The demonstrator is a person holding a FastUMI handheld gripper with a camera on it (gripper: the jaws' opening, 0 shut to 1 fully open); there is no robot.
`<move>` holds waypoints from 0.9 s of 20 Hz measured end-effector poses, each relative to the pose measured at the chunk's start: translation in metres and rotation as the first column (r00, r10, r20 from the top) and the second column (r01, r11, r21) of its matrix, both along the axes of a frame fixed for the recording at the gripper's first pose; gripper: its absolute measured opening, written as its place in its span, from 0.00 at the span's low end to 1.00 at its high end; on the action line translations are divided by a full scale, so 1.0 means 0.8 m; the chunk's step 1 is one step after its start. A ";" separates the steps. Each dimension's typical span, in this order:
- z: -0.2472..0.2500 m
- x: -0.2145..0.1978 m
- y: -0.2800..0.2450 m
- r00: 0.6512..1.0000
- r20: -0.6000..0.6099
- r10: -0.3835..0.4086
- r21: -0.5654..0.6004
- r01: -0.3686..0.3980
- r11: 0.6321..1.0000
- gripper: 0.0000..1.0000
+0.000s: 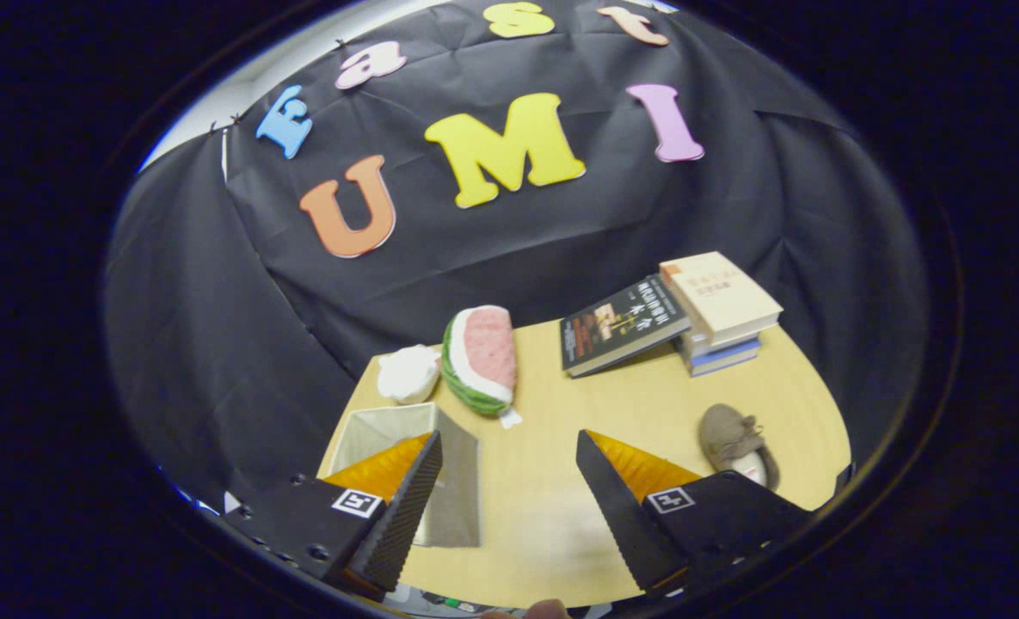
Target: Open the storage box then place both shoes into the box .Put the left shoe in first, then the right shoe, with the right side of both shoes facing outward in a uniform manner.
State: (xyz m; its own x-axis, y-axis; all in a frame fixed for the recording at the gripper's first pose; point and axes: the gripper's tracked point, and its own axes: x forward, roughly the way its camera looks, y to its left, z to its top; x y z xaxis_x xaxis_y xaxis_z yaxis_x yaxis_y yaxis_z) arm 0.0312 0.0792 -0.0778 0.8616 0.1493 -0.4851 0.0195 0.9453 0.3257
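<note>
Above the light wooden desk, the gripper hangs with its two fingers spread wide apart; nothing lies between them and they hold nothing. Bare desk surface shows in the gap between the fingertips.

Beside and partly behind the left finger stands the grey fabric storage box, square in plan, its top open and its pale inner walls visible. The finger overlaps the box's near corner in this view; whether it touches the box cannot be told.

Just beyond and to the outer side of the right finger lies one brown suede shoe on the desk, its toe pointing away from the fingers and its pale lining showing at the near end. It is apart from the box, with the whole finger gap between them. Which shoe of the pair it is cannot be told.

Beyond the fingers, toward the back of the desk:
- a plush toy shaped like a watermelon slice, pink face with green rind, just behind the box;
- a white crumpled soft item, touching or just beside the plush on its left;
- a dark-covered book leaning against a stack of pale books at the far right corner.

A fingertip of the person shows at the near edge, below the gap between the fingers.
</note>
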 end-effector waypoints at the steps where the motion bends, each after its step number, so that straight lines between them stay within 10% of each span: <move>1: -0.006 -0.004 -0.030 1.000 0.001 -0.017 -0.002 0.017 1.000 0.96; 10: -0.084 -0.029 -0.249 0.990 -0.058 -0.125 -0.113 0.118 0.987 0.96; 18: -0.226 -0.018 -0.345 0.964 -0.261 -0.049 -0.191 -0.002 0.982 0.96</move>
State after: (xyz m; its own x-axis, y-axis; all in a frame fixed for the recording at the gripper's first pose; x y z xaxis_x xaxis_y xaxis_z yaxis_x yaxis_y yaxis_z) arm 0.0170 -0.1967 -0.2588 0.7017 0.0145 -0.7124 0.1036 0.9871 0.1221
